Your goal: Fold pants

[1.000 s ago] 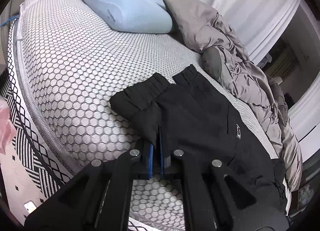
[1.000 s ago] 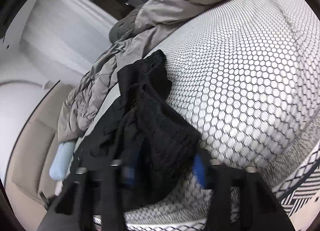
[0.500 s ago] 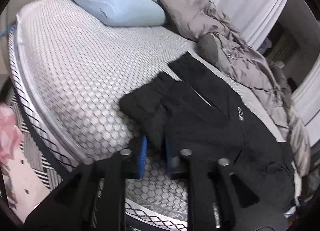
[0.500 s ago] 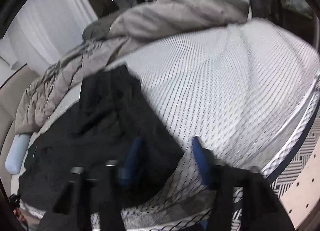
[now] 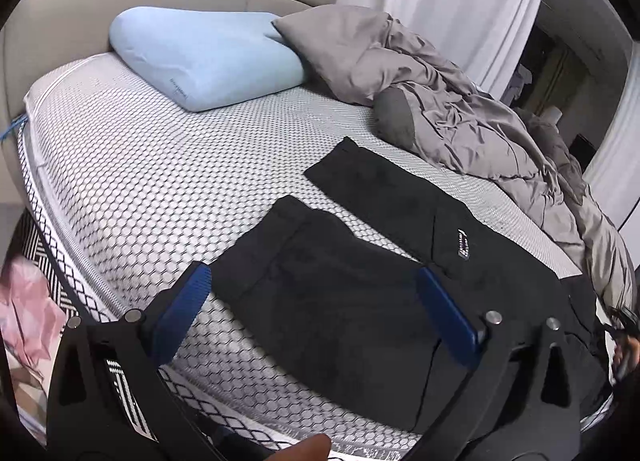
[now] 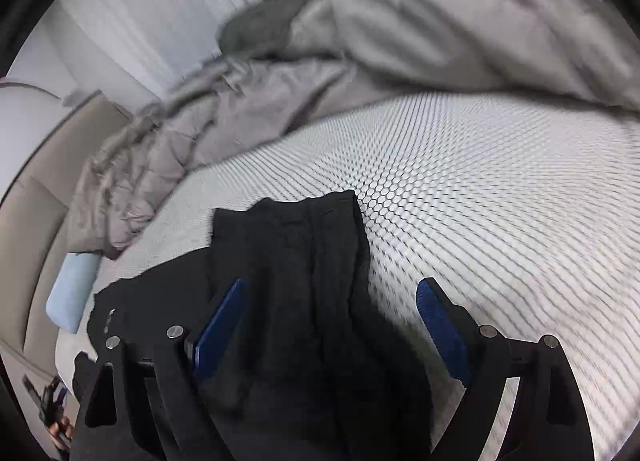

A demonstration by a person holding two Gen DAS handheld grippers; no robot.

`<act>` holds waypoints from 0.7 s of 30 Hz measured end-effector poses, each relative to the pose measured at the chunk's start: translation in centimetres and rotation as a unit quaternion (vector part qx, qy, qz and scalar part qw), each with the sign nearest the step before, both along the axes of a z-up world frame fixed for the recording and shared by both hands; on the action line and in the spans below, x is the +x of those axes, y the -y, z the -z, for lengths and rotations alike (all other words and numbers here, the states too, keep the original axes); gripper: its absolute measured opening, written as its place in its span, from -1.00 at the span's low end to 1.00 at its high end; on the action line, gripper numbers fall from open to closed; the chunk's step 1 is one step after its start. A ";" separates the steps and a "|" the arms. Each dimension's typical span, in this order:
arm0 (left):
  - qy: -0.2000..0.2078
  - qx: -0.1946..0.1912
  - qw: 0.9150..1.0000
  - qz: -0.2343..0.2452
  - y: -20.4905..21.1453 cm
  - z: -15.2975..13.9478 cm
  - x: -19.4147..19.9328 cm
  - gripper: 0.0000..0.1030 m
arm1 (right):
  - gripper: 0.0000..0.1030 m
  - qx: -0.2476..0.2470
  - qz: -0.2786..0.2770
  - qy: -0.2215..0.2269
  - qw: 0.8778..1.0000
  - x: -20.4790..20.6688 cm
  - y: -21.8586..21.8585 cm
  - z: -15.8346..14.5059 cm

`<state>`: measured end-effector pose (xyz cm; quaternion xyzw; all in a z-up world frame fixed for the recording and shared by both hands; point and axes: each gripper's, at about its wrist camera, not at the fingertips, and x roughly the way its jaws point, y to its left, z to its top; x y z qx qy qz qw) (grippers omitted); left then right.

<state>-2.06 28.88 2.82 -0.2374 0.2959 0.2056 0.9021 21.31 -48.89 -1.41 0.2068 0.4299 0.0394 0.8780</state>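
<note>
Black pants (image 5: 360,281) lie spread on the honeycomb-patterned mattress (image 5: 160,181), the two legs apart and pointing toward the pillow, a small white logo on the far leg. My left gripper (image 5: 316,301) is open and empty above the near leg's hem. In the right wrist view the pants (image 6: 296,261) lie bunched at the waist end. My right gripper (image 6: 332,309) is open and empty above that part. Both grippers have blue pads.
A light blue pillow (image 5: 200,57) lies by the beige headboard. A rumpled grey duvet (image 5: 460,109) runs along the far side of the bed, close to the far leg. White curtains hang behind. A patterned rug and pink cloth (image 5: 28,313) lie off the bed's left edge.
My left gripper opened, let go of the pant leg and pulled back. My right gripper stayed open and rose off the waist. The legs now lie flat and apart.
</note>
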 end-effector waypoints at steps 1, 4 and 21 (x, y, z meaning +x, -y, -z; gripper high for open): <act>-0.001 0.002 1.000 0.001 0.1 -0.2 0.3 0.98 | 0.72 0.000 0.000 -0.016 1.000 1.4 0.2 0.8; -0.003 0.009 1.000 0.002 0.2 -0.4 0.8 0.98 | 0.71 0.040 -0.008 -0.079 0.996 6.4 0.5 3.6; 0.011 -0.012 1.000 -0.026 -2.8 1.2 -0.1 0.98 | 0.71 -0.127 0.074 0.078 0.986 -1.6 -1.8 -2.7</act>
